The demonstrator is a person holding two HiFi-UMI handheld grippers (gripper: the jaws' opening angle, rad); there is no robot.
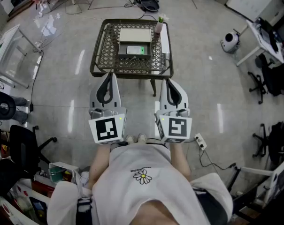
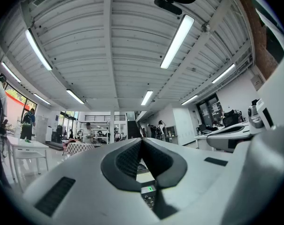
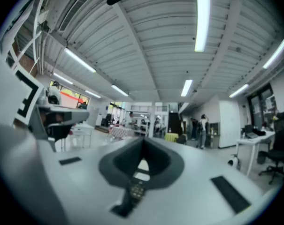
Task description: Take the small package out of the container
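Observation:
A low wicker table (image 1: 100, 55) stands on the floor ahead of me. On it is an open box-like container (image 1: 135, 37), and at its near side lies a small package with a green mark (image 1: 138, 50). My left gripper (image 1: 111, 75) is held before the table's near edge, jaws shut and empty. My right gripper (image 1: 168, 80) hovers beside it, also shut with nothing in it. In the left gripper view the left gripper (image 2: 142, 140) shows its pads meeting, with the package (image 2: 149, 189) glimpsed below. In the right gripper view the right gripper (image 3: 142, 143) points over the table, pads together.
A pink bottle (image 1: 158, 27) and a white strip (image 1: 165, 41) sit at the table's right side. A white round device (image 1: 230, 42) and office chairs (image 1: 268, 74) stand at right. A power strip (image 1: 200, 142) lies on the floor. A white table (image 1: 15, 55) stands left.

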